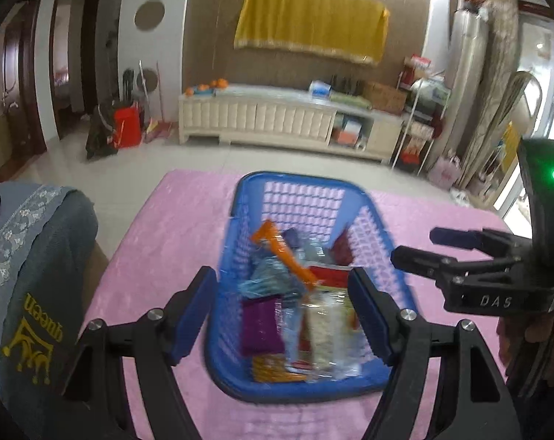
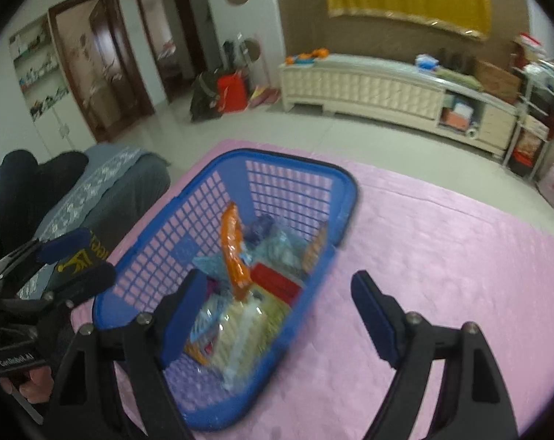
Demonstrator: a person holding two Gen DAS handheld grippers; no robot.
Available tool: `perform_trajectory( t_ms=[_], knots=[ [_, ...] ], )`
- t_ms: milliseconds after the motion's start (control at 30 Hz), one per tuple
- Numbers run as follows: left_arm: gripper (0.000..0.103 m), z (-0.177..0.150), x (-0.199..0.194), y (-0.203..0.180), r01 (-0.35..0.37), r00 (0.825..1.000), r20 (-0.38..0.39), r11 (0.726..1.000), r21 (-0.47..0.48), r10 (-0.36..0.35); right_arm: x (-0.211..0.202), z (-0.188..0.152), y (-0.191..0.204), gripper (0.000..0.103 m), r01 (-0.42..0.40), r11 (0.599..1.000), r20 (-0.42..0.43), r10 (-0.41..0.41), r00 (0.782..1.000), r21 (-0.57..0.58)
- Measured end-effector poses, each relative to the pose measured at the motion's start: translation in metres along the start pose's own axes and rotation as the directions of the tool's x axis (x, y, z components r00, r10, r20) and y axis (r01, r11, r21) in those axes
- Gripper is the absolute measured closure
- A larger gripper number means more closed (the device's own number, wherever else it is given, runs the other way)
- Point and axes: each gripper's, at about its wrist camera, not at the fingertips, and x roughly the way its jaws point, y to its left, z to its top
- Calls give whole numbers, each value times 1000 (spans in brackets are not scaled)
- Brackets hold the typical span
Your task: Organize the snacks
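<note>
A blue plastic basket [image 1: 302, 179] stands on a pink mat [image 1: 167, 227] and holds several snack packets. Among them are an orange packet [image 1: 284, 256], a purple one [image 1: 260, 326] and a red one [image 1: 328, 275]. My left gripper [image 1: 280, 293] hovers open above the basket's near half, with nothing gripped. My right gripper [image 2: 279, 286] is also open and empty: one finger hangs over the basket [image 2: 277, 154], the other over the mat [image 2: 442, 249] outside its right wall. The orange packet [image 2: 234, 253] stands up among the snacks. Each gripper shows in the other's view: right gripper [image 1: 416, 245], left gripper [image 2: 82, 260].
A grey cushion with yellow lettering [image 1: 38, 275] lies against the mat's left edge. Beyond the mat are tiled floor and a long white cabinet [image 1: 277, 117] along the far wall. A hand [image 2: 35, 385] holds the left gripper's handle.
</note>
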Motion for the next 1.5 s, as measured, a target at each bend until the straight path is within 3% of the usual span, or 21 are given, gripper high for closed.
perform_trajectory(
  t_ms=[167, 300, 367, 433, 500, 600, 800, 867, 1067, 1267, 1500],
  knots=[
    [31, -26, -27, -38, 18, 999, 44, 999, 41, -20, -41, -39, -8, 17, 62, 996, 92, -67, 993, 58],
    [17, -41, -54, -59, -5, 993, 118, 999, 53, -1, -75, -65, -10, 17, 97, 992, 140, -107, 984, 76],
    [15, -47, -64, -64, -4, 991, 134, 999, 42, -2, -89, -74, -7, 17, 114, 991, 155, -124, 980, 73],
    [6, -52, -74, -70, 1, 990, 139, 999, 44, -7, -104, -84, -2, 17, 127, 989, 173, -137, 975, 70],
    [0, -57, -86, -80, -20, 987, 162, 997, 70, 8, -119, -91, 1, 11, 138, 988, 190, -149, 971, 69],
    [0, -63, -105, -91, -19, 982, 188, 997, 81, 4, -140, -97, 9, 1, 146, 986, 242, -162, 957, 81],
    [0, -70, -145, -105, -19, 970, 245, 994, 104, -7, -176, -110, 23, 0, 205, 971, 305, -234, 923, 125],
    [0, -68, -156, -106, 10, 969, 247, 995, 98, -34, -189, -113, 31, 0, 235, 965, 316, -260, 912, 116],
    [0, -70, -178, -113, 22, 957, 288, 995, 93, -48, -224, -118, 42, 0, 241, 963, 379, -269, 885, 122],
    [0, -72, -185, -118, 32, 950, 304, 994, 107, -63, -239, -123, 48, 0, 239, 963, 416, -271, 868, 128],
    [0, -76, -187, -117, 33, 951, 301, 993, 113, -65, -236, -127, 49, 0, 212, 968, 406, -250, 879, 137]
  ],
)
